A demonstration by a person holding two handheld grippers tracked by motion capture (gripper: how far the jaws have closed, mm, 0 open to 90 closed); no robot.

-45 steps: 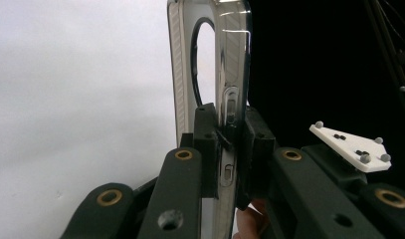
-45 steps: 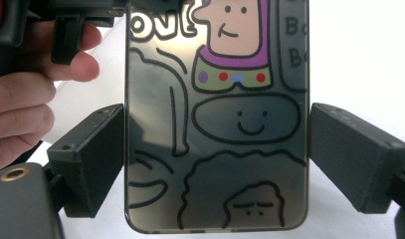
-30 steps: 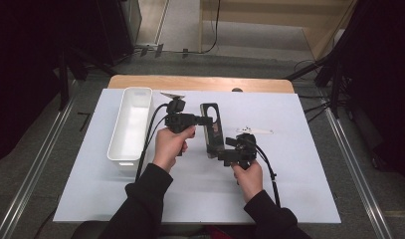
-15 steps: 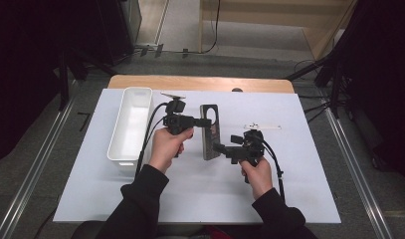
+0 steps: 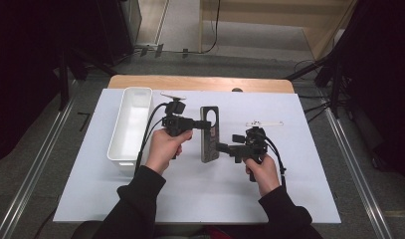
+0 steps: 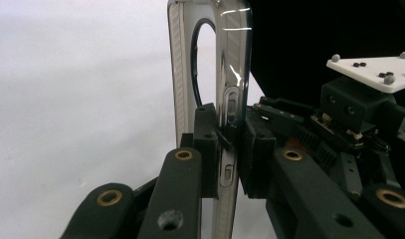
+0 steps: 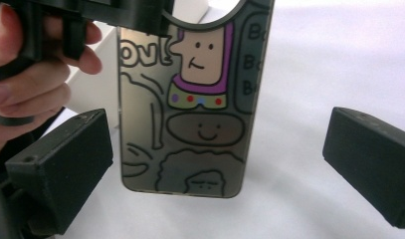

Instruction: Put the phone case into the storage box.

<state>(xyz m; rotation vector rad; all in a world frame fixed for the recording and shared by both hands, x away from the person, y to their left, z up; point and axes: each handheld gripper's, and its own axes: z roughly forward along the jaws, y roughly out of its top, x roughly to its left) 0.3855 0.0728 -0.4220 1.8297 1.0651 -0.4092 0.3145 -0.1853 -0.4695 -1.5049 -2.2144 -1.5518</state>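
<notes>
Left gripper (image 6: 225, 149): you clench the phone case (image 5: 209, 133) near its 12 o'clock end | right gripper (image 7: 220, 164): just released, backed off toward 3 o'clock | handover looks complete.

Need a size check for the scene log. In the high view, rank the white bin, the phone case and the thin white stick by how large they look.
1. white bin, clearly the largest.
2. phone case, shorter and narrower, held off the table by the left gripper, so slightly nearer the camera.
3. thin white stick, smallest.
</notes>
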